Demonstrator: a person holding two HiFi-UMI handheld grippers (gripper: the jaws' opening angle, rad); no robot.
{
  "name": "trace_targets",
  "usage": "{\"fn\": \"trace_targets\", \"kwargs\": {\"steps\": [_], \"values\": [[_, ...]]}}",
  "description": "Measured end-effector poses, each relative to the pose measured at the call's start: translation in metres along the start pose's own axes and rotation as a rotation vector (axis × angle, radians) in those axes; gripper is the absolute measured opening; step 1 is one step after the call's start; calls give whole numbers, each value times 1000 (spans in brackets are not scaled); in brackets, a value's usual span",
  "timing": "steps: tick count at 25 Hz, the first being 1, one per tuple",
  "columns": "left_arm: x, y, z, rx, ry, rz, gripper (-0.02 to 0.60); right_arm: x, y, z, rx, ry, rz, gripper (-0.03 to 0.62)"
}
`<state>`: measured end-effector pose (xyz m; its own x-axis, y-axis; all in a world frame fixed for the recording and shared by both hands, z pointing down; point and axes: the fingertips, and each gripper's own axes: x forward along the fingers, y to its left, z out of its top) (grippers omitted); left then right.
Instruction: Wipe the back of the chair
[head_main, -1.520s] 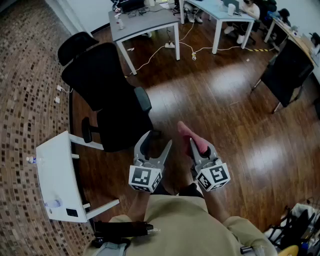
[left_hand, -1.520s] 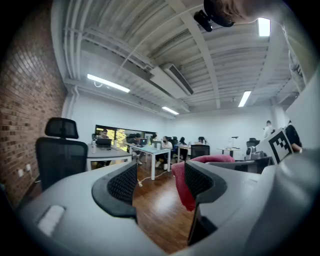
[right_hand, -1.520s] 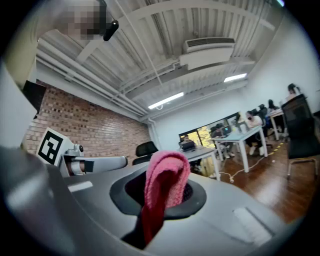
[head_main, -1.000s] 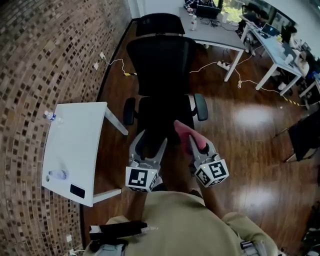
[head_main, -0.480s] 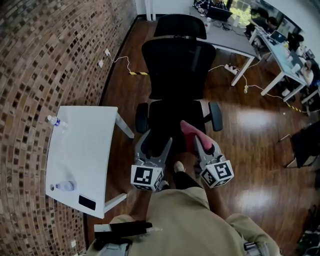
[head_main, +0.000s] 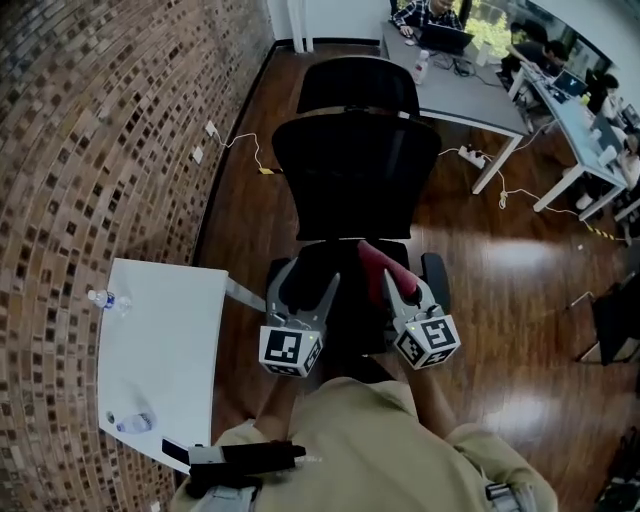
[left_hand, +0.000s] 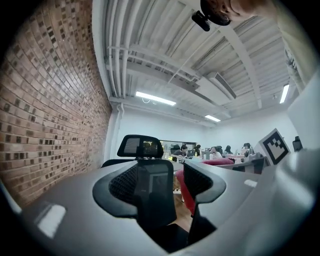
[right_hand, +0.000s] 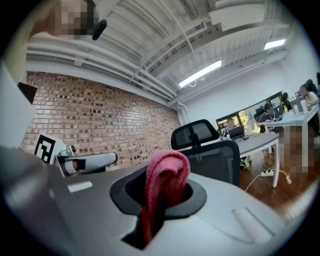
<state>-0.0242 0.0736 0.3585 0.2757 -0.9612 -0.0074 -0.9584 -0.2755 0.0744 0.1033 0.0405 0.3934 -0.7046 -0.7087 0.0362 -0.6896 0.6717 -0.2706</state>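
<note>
The black office chair faces me, its mesh back upright under the headrest. Both grippers hover over the seat, short of the back and not touching it. My right gripper is shut on a red cloth that sticks out past its jaws. In the right gripper view the red cloth fills the right gripper, with the chair back beyond. My left gripper is open and holds nothing. In the left gripper view the chair back shows through the left gripper.
A white table stands at my left by the brick wall, carrying two water bottles. A grey desk stands behind the chair, with cables on the wooden floor. People sit at desks farther back.
The chair has come from the upper left to straight ahead and closer. Both grippers now sit over its seat. The left stays open and the right keeps the cloth.
</note>
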Motion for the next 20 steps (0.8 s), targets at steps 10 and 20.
{"fn": "trace_targets", "kwargs": {"steps": [10,20], "values": [[112,83,-4,11,56,111,264,214,-78,5,73,103,125,12],[136,167,-35,-40,113,82,247,441,-34,-13,244,130,343,15]]}}
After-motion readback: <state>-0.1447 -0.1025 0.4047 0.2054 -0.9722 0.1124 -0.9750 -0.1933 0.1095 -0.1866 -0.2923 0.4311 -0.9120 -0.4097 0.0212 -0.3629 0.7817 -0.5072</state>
